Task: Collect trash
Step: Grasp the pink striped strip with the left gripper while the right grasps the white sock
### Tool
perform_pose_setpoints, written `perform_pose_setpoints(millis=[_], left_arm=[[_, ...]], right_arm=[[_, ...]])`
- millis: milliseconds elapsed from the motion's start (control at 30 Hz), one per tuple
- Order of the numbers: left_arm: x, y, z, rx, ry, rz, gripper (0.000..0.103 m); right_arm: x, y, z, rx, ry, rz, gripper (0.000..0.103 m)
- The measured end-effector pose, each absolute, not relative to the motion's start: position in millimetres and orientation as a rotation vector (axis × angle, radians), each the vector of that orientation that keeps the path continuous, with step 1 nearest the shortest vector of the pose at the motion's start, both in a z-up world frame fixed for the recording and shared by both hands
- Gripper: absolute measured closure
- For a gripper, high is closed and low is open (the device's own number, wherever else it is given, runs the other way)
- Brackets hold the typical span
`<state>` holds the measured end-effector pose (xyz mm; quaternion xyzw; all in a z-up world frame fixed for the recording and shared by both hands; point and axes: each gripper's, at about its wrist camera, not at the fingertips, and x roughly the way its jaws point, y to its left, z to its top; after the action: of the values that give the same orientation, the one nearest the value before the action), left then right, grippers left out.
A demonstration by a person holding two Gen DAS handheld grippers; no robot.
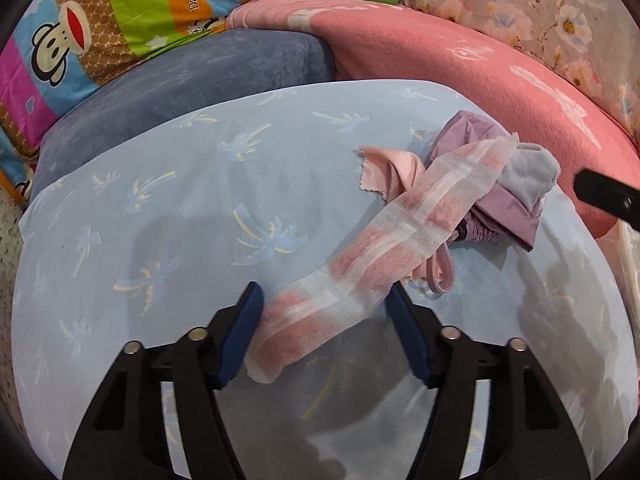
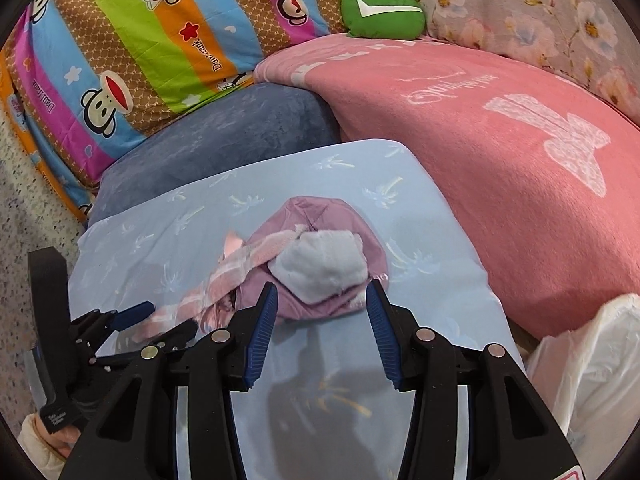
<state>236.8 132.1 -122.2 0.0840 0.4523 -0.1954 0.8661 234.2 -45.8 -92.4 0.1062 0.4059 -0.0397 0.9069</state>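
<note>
Where pillows (image 2: 500,168) crowd: tangled rags (image 2: 320,264).

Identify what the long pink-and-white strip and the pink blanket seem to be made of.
Strip: probably thin non-woven or gauzy fabric, matte and semi-sheer, with a fine mesh texture and pink showing through. Pink blanket: likely plush fleece, with soft, fuzzy nap.

A long pink-and-white strip (image 1: 360,264) lies diagonally at my frame's centre, its upper end draped over a crumpled purple, pink and grey heap (image 1: 500,176).
</note>
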Motion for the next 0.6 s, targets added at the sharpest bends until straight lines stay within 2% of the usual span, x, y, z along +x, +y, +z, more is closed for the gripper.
perform_pose_setpoints(millis=[67,233,300,333,367,433,600], left_arm=[[235,133,-122,0.183,0.943,-0.421,0.054],[235,142,-120,0.161,0.955,-0.440,0.088],[234,144,-118,0.141,0.962,-0.440,0.090],[233,145,-118,0.134,0.962,-0.442,0.091],[230,146,-116,0.127,0.958,-0.440,0.091],[228,146,-112,0.121,0.946,-0.434,0.091],[220,145,-93,0.091,0.910,-0.426,0.092]], right_arm=[[243,-44,-94,0.212,0.839,-0.083,0.053],[260,-43,-109,0.214,0.872,-0.089,0.053],[263,-41,-116,0.211,0.895,-0.083,0.062],[263,-40,-118,0.209,0.900,-0.082,0.081],[262,-37,-121,0.210,0.912,-0.072,0.095],[258,-36,-122,0.224,0.912,-0.067,0.100],[243,-31,-109,0.212,0.882,-0.059,0.101]])
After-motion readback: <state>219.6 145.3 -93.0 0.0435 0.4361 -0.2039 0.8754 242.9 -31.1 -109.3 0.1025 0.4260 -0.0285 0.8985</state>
